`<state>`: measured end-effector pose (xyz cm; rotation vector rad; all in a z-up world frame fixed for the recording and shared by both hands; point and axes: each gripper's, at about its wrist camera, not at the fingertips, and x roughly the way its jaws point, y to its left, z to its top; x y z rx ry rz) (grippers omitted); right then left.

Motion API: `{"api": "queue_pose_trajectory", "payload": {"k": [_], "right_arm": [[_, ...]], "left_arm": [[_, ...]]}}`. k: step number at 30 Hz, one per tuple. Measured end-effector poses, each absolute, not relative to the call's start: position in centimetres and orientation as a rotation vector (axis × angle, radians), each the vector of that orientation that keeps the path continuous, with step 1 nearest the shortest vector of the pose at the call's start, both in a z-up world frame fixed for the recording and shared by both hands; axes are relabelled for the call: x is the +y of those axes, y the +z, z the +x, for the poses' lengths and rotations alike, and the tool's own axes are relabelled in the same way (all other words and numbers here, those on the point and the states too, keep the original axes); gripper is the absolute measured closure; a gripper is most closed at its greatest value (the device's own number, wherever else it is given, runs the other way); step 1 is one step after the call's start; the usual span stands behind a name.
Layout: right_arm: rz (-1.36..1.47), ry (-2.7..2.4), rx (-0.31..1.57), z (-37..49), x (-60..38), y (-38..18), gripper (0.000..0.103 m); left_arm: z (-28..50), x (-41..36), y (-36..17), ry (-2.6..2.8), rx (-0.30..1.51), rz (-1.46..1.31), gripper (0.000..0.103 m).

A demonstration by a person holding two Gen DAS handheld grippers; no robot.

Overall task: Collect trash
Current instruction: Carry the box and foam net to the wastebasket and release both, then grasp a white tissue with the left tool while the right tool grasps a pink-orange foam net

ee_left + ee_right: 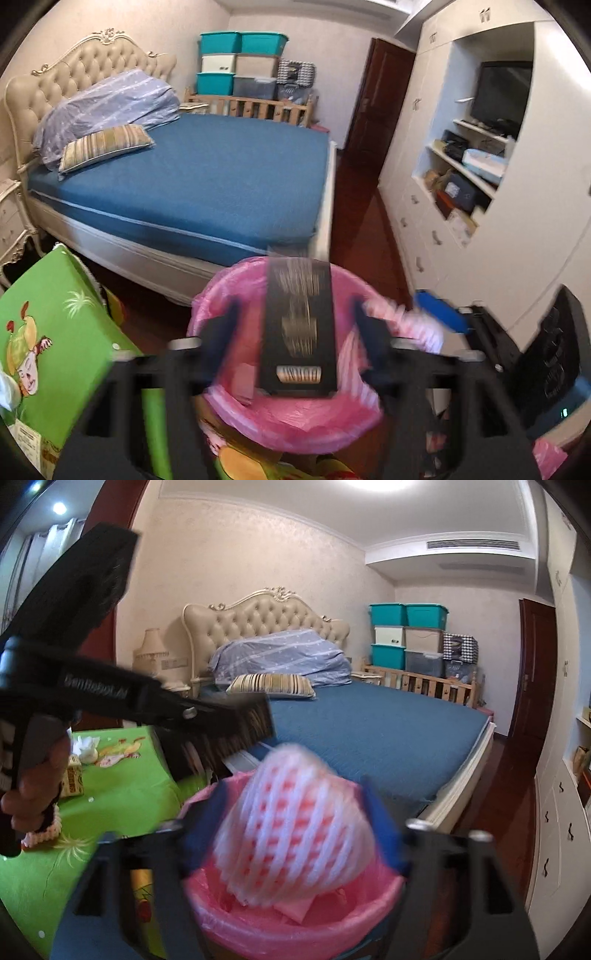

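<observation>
A bin lined with a pink bag (280,424) sits right under both grippers. In the left wrist view my left gripper (297,325) is open. A black box with gold print (299,325) hangs blurred between its fingers, with a gap on each side, over the bin's mouth. In the right wrist view my right gripper (297,819) is open too. A white and red foam net (295,823), also blurred, fills the space between its blue fingers above the pink bag (258,934). The black box (229,734) also shows there, at the tip of the left gripper.
A green cartoon-print tablecloth (122,794) lies left of the bin, with crumpled tissue (86,747) and a small carton (72,777) on it. A hand (37,775) grips the left tool's handle. The blue bed (203,184) stands behind, white cabinets (461,236) to the right, dark floor between.
</observation>
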<state>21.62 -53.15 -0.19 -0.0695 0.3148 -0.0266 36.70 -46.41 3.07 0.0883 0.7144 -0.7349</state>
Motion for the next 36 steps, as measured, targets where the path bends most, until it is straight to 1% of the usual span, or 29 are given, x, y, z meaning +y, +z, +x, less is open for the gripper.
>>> {"api": "queue_pose_trajectory", "payload": {"k": [1,3,4,6,7,12,13,14,16,19,23,29,33,36], "right_arm": [[-0.060,-0.042,0.304,21.3,-53.5,-0.3,0.013],[-0.019,-0.051,0.290,20.3,-54.2,-0.2,0.013],[-0.006,-0.061,0.269,18.9,-54.5,-0.1,0.013],[0.001,-0.082,0.236,16.7,-54.6,0.5,0.007],[0.006,-0.094,0.223,15.3,-54.6,0.9,0.005],[0.011,-0.112,0.203,10.0,-53.3,2.5,0.005],[0.028,-0.115,0.190,8.7,-52.7,2.7,0.005],[0.048,-0.107,0.183,8.1,-52.4,2.8,0.005],[0.116,-0.055,0.180,6.9,-51.3,2.7,0.005],[0.162,-0.019,0.208,6.8,-48.9,2.0,0.004],[0.149,0.016,0.258,8.3,-44.4,1.1,0.005],[0.157,0.103,0.366,11.0,-38.0,-0.4,0.005],[0.152,0.116,0.411,12.2,-34.6,-1.0,0.005],[0.135,0.124,0.430,12.1,-33.3,-1.7,0.005]], "left_arm": [[37.0,-46.2,3.1,-0.697,0.696,0.087,0.020],[36.9,-45.5,3.4,-0.682,0.688,0.068,0.019],[36.7,-44.7,3.6,-0.679,0.685,0.057,0.019],[35.5,-42.5,4.2,-0.625,0.643,0.069,0.019],[34.9,-41.6,4.5,-0.606,0.625,0.082,0.019],[29.3,-34.6,5.7,-0.482,0.508,0.163,0.019],[28.1,-33.2,6.0,-0.460,0.491,0.173,0.010],[26.8,-31.0,6.3,-0.431,0.466,0.175,0.006],[24.0,-26.5,6.7,-0.386,0.423,0.154,0.007],[21.3,-21.3,6.2,-0.326,0.431,0.152,0.007],[17.8,-14.5,4.3,-0.218,0.460,0.171,0.007],[14.3,-6.7,0.2,-0.125,0.561,0.076,0.007],[13.7,-5.1,-2.4,-0.123,0.643,0.033,0.007],[13.6,-6.3,-3.9,-0.178,0.673,0.052,0.007]]}}
